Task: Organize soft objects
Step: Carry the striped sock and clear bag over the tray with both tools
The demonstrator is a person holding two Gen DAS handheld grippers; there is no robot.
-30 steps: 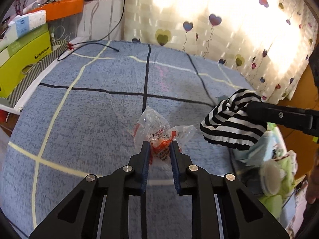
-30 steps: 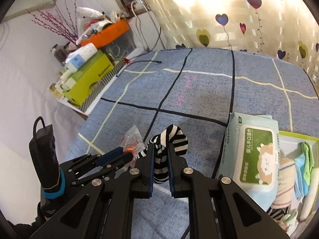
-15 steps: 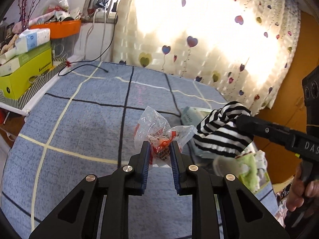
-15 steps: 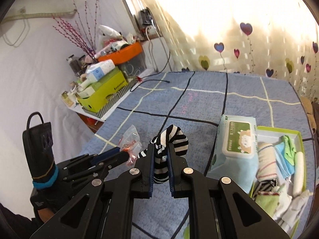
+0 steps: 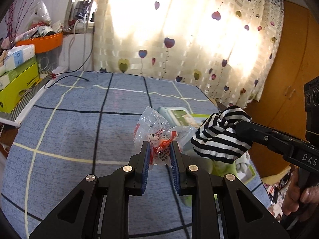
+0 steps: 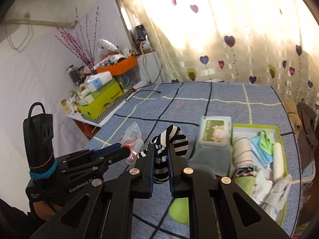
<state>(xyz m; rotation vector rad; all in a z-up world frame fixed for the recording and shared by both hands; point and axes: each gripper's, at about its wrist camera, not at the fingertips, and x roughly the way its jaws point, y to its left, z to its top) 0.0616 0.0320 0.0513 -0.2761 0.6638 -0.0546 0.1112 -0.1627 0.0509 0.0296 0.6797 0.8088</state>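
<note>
My left gripper (image 5: pixel 159 147) is shut on a crinkled clear plastic packet with red print (image 5: pixel 157 131), held up above the blue bedspread (image 5: pixel 75 123). Beside it on the right, my right gripper (image 6: pixel 161 149) is shut on a black-and-white striped sock (image 6: pixel 171 139), also lifted off the bed. The sock (image 5: pixel 219 137) shows in the left wrist view, and the packet (image 6: pixel 132 139) shows at the left gripper's tips in the right wrist view. A green-rimmed tray (image 6: pixel 279 131) of rolled cloths and socks lies ahead to the right.
A pack of wet wipes (image 6: pixel 215 133) lies beside the tray. A green round object (image 6: pixel 179 211) sits under my right gripper. A cluttered side table with a yellow-green box (image 6: pixel 103 97) and orange bin (image 6: pixel 119 65) stands left of the bed. A heart-print curtain (image 5: pixel 179 29) hangs behind.
Both grippers have risen and travelled across the bed towards the tray with the packet and the sock still held. The wipes pack and tray now appear further below and ahead.
</note>
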